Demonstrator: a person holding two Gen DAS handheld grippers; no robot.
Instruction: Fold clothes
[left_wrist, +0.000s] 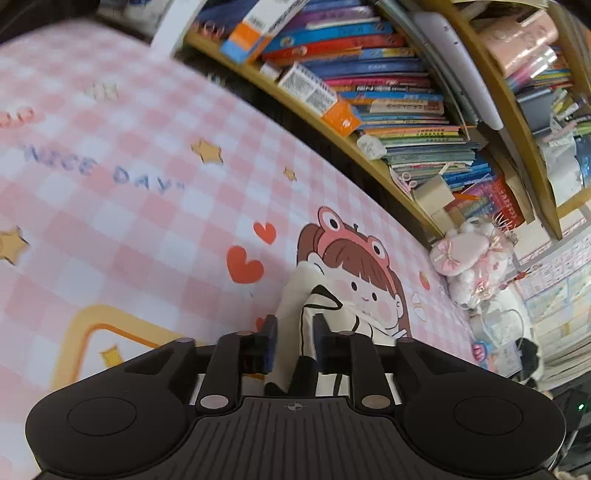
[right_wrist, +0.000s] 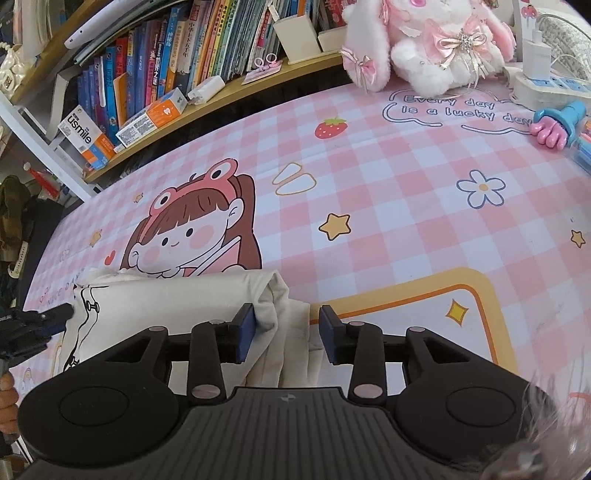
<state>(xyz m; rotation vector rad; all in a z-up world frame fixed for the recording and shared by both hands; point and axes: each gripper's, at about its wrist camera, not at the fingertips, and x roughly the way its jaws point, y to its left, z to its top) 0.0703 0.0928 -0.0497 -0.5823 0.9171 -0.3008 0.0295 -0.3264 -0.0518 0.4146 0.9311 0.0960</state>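
**Tongs parted over a folded cream garment: release stage of a fold**

Both tongs w/ jaws apart, cloth between them but pads not pressing. Left gripper (left_wrist: 293, 341): a ridge of the cream garment (right_wrist: 177, 301) stands in the gap, clear of both pads. Right gripper (right_wrist: 287, 334): the garment's bunched right end lies in the gap, just beside the left pad; firm contact cannot be confirmed. Garment lies near the front edge of the pink-check table cover (right_wrist: 388, 206), below the printed frog-hat girl (right_wrist: 192, 229), black line print on its left part.

Step (judged): a fold has been laid and is being let go. Next move prob. calls for backing both tongs clear w/o dragging cloth, then re-gripping for a further fold or squaring the bundle.

Legible text: "NICE DAY" (left_wrist: 107, 171) and "Every day is a lucky day" (right_wrist: 458, 110) on the cover; "usmile" on a box (right_wrist: 83, 134) at the bookshelf (right_wrist: 229, 88). Book spines too small to read.
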